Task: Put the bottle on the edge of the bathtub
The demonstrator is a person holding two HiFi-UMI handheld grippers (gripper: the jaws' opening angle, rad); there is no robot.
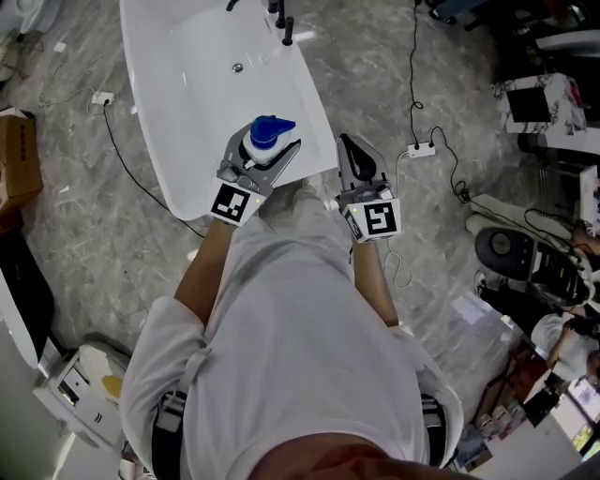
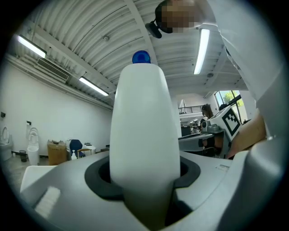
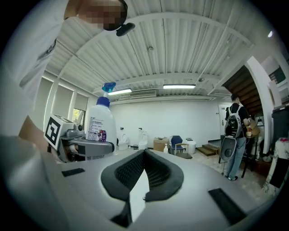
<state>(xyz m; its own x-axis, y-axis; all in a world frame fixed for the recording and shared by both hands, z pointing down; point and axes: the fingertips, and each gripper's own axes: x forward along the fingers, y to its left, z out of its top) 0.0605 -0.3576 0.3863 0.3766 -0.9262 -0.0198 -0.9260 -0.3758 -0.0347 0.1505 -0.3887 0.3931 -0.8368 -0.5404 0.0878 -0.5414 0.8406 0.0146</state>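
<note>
A white bottle (image 1: 262, 142) with a blue cap (image 1: 272, 127) stands upright in my left gripper (image 1: 267, 157), which is shut on its body. It hangs over the near end of the white bathtub (image 1: 187, 94), just inside the rim. In the left gripper view the bottle (image 2: 142, 131) fills the middle, pinched between the two jaws. My right gripper (image 1: 356, 155) points up beside the tub's near right corner, shut and empty. The right gripper view shows its pads (image 3: 156, 173) closed together, with the bottle (image 3: 100, 128) off to the left.
A black faucet (image 1: 281, 21) and a drain (image 1: 238, 67) sit at the tub's far end. A cardboard box (image 1: 17, 159) lies left, a power strip (image 1: 422, 148) with cables right, and clutter at the far right. A person with a backpack (image 3: 235, 135) stands across the room.
</note>
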